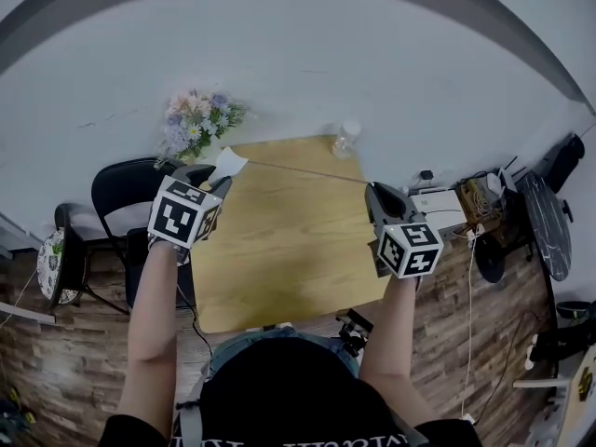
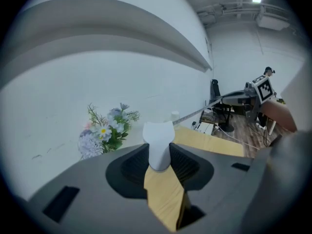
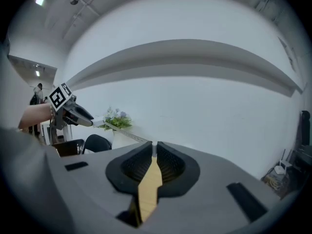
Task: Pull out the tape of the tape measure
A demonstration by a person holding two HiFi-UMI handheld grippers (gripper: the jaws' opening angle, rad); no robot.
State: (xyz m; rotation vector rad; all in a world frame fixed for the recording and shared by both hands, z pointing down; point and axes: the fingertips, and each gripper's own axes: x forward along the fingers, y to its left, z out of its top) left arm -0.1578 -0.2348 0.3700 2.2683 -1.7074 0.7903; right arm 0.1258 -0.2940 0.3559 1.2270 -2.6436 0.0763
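Tape measure (image 1: 230, 162): white case, upper left of centre in the head view, held above the worktop's (image 1: 279, 259) far left corner.
Left hand-held gripper (image 1: 218, 177): jaws part-way closed, clamped on the case's sides; in its own view the case stands up between the pads (image 2: 181, 161).
Tape (image 1: 307, 172): drawn out, a thin taut line running right from the case.
Right hand-held gripper (image 1: 373, 190): jaws almost together, pinching the tape's end, right of centre.
Flowers (image 1: 197, 124): beside the case, upper left.
Bottle (image 1: 346, 140): at the worktop's far edge.
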